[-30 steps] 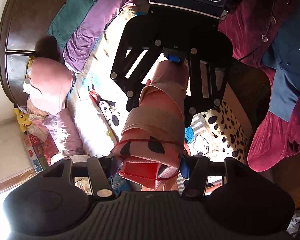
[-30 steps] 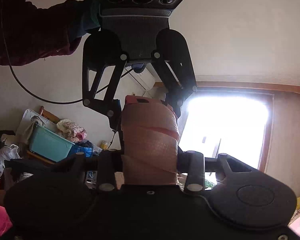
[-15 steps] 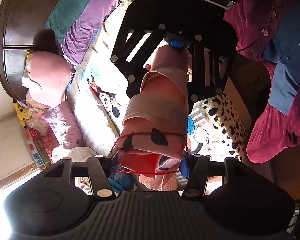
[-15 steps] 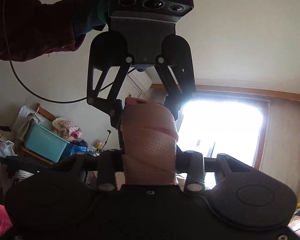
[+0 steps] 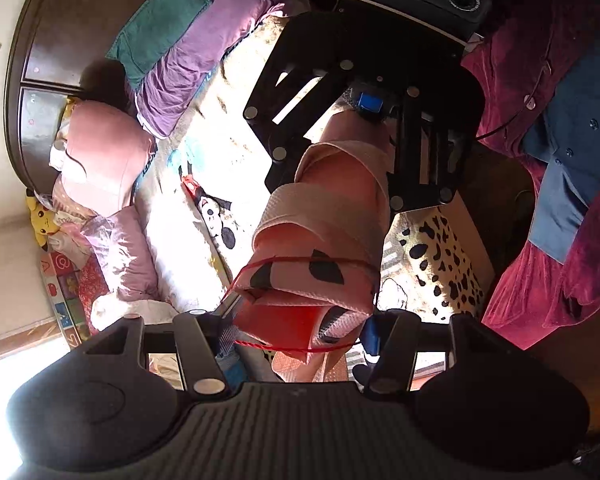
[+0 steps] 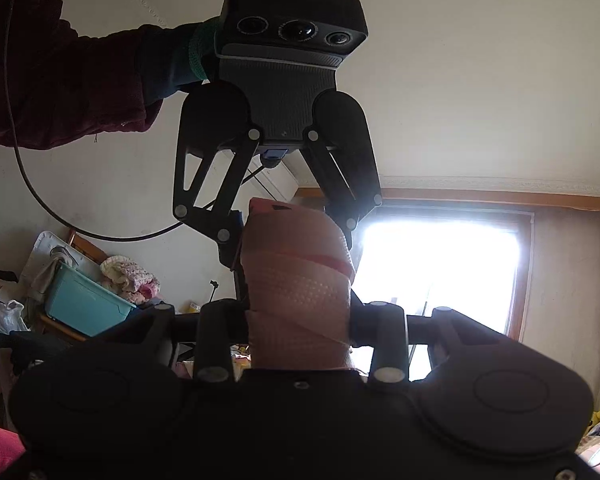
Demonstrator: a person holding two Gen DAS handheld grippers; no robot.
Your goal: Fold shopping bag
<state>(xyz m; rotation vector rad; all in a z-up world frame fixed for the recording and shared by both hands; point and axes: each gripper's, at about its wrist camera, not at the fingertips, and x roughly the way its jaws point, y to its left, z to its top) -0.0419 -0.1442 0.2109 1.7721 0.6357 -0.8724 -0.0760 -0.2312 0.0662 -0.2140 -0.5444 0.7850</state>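
Pink folded shopping bag [image 5: 324, 216], one, clamped between two tongs

We see the shopping bag [image 5: 324, 216] rolled up in pale pink waffle weave with black spots, a red cord around it; beside it the bedsheet [image 5: 204, 168] is cream with cartoon prints; beyond the bag lie a teal cushion [image 5: 160, 16] and a purple pillow [image 5: 204, 40]; both grippers are black.
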